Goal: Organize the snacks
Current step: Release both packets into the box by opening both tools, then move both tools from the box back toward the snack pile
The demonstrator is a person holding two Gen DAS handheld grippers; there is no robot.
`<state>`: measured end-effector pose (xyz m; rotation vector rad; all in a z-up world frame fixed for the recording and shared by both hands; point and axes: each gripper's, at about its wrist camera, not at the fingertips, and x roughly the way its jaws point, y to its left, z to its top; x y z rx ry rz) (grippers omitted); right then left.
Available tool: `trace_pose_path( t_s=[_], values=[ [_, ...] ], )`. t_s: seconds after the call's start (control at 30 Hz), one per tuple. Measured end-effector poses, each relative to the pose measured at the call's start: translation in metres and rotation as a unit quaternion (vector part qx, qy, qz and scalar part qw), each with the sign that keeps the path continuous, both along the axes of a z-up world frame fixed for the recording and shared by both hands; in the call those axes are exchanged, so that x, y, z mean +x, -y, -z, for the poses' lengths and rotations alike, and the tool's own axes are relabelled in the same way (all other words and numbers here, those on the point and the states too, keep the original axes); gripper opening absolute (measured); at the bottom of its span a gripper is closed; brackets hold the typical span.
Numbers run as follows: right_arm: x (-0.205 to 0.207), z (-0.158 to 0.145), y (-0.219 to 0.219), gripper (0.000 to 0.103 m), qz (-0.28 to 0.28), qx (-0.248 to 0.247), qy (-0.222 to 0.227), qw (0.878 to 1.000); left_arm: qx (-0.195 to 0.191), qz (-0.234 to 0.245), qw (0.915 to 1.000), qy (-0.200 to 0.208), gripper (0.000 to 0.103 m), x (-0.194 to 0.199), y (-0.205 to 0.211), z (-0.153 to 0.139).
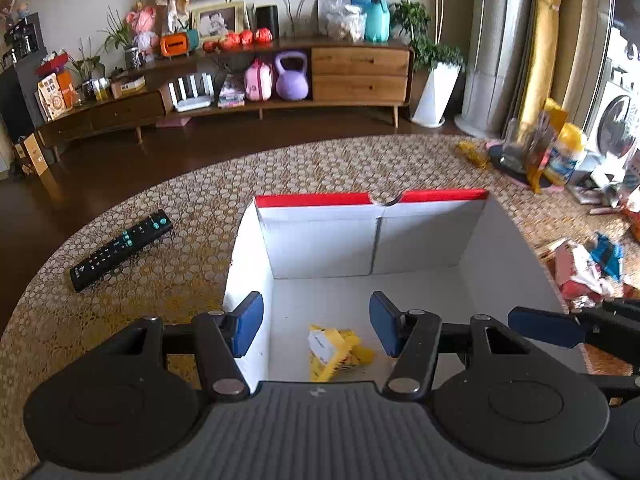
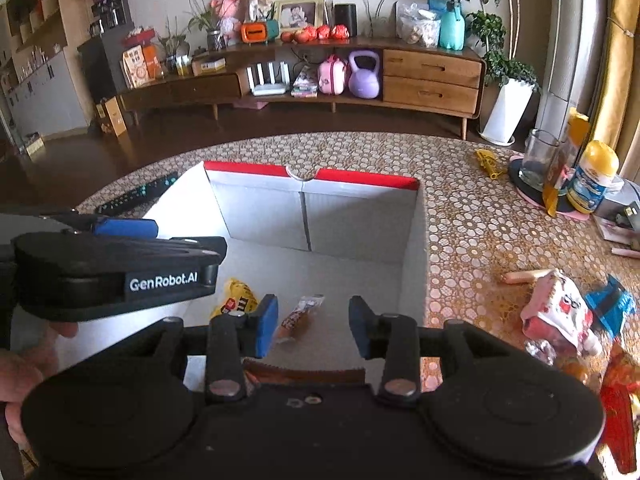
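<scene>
Presently we have both grippers over the open white cardboard box with a red-edged far flap (image 1: 372, 240), which sits on the round worktop with a gold honeycomb-pattern cover (image 1: 168, 208).

Left gripper (image 1: 316, 328): jaws spread wide, holding nothing. On the box floor, seen between and just ahead of them, lies a crumpled yellow snack packet with a white label (image 1: 332, 350), nearer the right jaw than the left. We see its long axis running roughly away from the camera, tilted slightly left, label end pointing to the far wall.

Right gripper (image 2: 314, 326): jaws likewise spread, empty. Between them, closer to the left jaw, a slim orange-and-white wrapped snack stick (image 2: 300, 316) lies flat on the box floor. Its long axis runs diagonally, the far end leaning right toward the far wall, the near end toward the left jaw. We also see the yellow packet (image 2: 236, 296) from this view, left of the stick and partly hidden behind the left gripper's body (image 2: 116, 272).

Outside the box, to the right on the worktop: a pink-and-white snack bag (image 2: 556, 316), a blue wrapper (image 2: 612, 304). A black remote control (image 1: 120, 250) lies left of the box.
</scene>
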<state>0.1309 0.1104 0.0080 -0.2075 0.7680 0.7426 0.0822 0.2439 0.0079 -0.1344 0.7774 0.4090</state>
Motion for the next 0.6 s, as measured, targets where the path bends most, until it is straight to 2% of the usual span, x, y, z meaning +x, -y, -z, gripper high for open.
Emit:
trace_pose_path(
  t_s=[0.13,0.23,0.6],
  values=[
    [-0.012,-0.005,0.018,0.039,0.009,0.017,0.011,1.000,-0.004,-0.001,0.9997,0.025,0.059,-0.016,0.013,-0.011],
    [-0.022,-0.009,0.035,0.039,0.019,0.033,0.022,0.999,-0.014,0.001,0.9988,0.047,0.065,-0.027,0.023,-0.019],
    [-0.042,-0.013,0.106,0.040,0.083,0.053,0.074,0.992,-0.023,0.033,0.9951,0.090,0.065,-0.043,0.073,-0.031]
  ],
)
